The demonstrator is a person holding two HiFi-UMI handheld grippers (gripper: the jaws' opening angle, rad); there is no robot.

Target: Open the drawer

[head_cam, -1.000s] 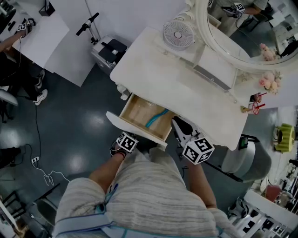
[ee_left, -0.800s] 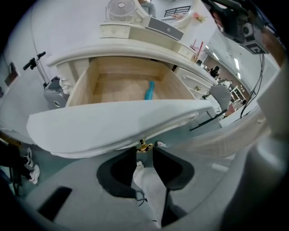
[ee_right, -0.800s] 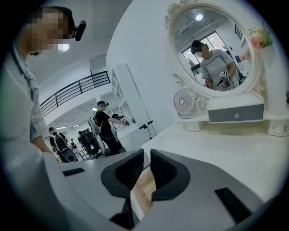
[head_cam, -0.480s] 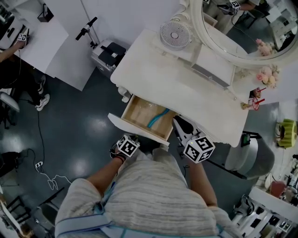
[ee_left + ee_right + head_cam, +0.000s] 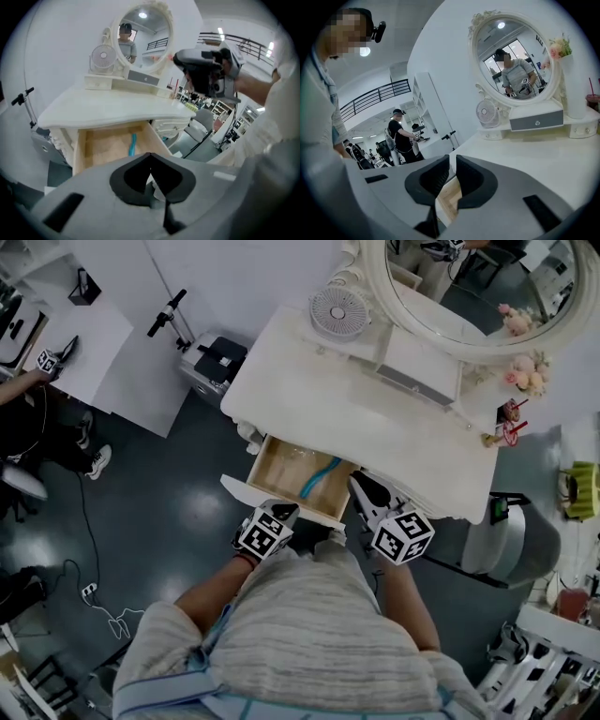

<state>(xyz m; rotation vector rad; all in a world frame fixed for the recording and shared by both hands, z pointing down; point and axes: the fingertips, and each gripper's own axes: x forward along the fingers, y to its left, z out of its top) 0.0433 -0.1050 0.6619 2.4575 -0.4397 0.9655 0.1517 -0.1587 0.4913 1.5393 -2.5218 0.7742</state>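
Head view: left tool [image 5: 284, 512], jaws just closed together on nothing, hangs at the drawer [image 5: 281, 470] front. Right tool [image 5: 360, 489], jaws a slit apart and empty, sits beside it. Drawer stands pulled out from under the surface [image 5: 356, 418], teal stick [image 5: 317, 477] inside. Judged open enough; back off without nudging the front. Beyond: fan [image 5: 338, 307], mirror [image 5: 469, 287]. Nothing seems to block.

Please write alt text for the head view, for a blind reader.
Seen from above, the drawer of a white dressing table stands open, a blue item inside. A person holds the left gripper and the right gripper close to its front.
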